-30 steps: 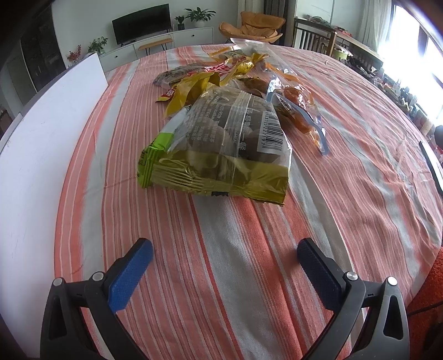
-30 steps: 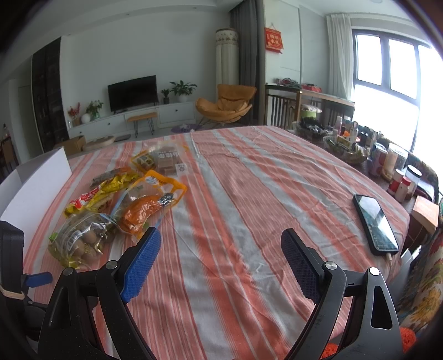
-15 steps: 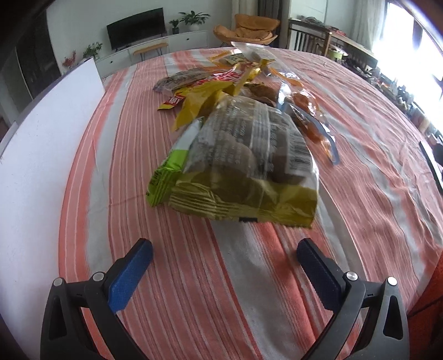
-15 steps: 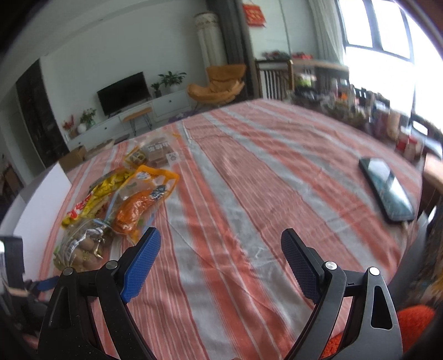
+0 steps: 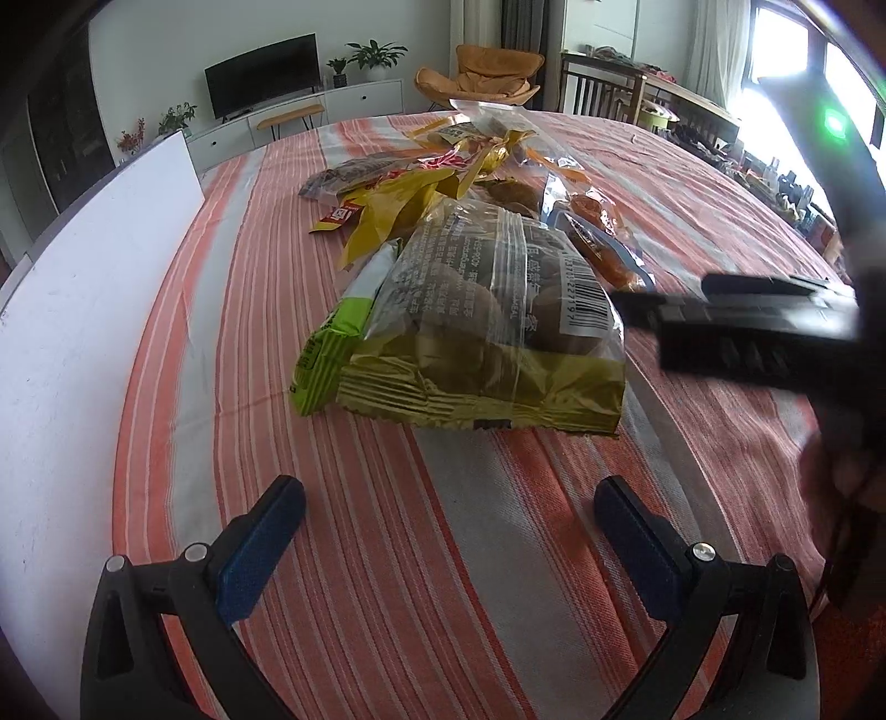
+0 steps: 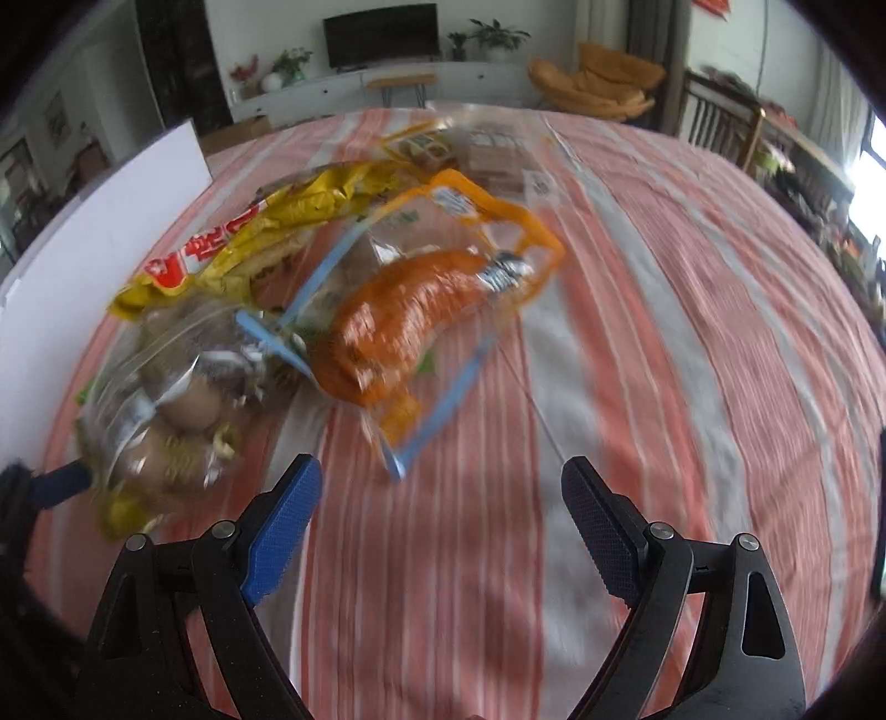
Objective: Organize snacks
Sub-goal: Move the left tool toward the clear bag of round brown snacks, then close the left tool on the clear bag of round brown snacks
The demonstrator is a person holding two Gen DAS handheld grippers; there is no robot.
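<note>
Several snack bags lie in a heap on the striped tablecloth (image 5: 387, 554). Nearest in the left wrist view is a clear and yellow-green bag of brown round snacks (image 5: 482, 327), just beyond my open left gripper (image 5: 448, 531). That same bag (image 6: 160, 421) shows at lower left in the blurred right wrist view. A clear bag with orange contents (image 6: 410, 315) lies just ahead of my open right gripper (image 6: 443, 520), which holds nothing. A yellow and red bag (image 6: 260, 232) and a clear pack of brown squares (image 6: 487, 155) lie farther back. The right gripper's body (image 5: 775, 332) juts in from the right in the left wrist view.
A white board (image 5: 83, 310) stands along the table's left edge. A dark phone (image 6: 877, 520) sits at the far right edge of the right wrist view. Beyond the table are a TV (image 6: 382, 27), an orange chair (image 6: 603, 83) and cluttered shelves by the window.
The right gripper swung left and down toward the snack heap, and its body now enters the left wrist view. The left gripper drew slightly nearer the brown-snack bag. Both stayed open.
</note>
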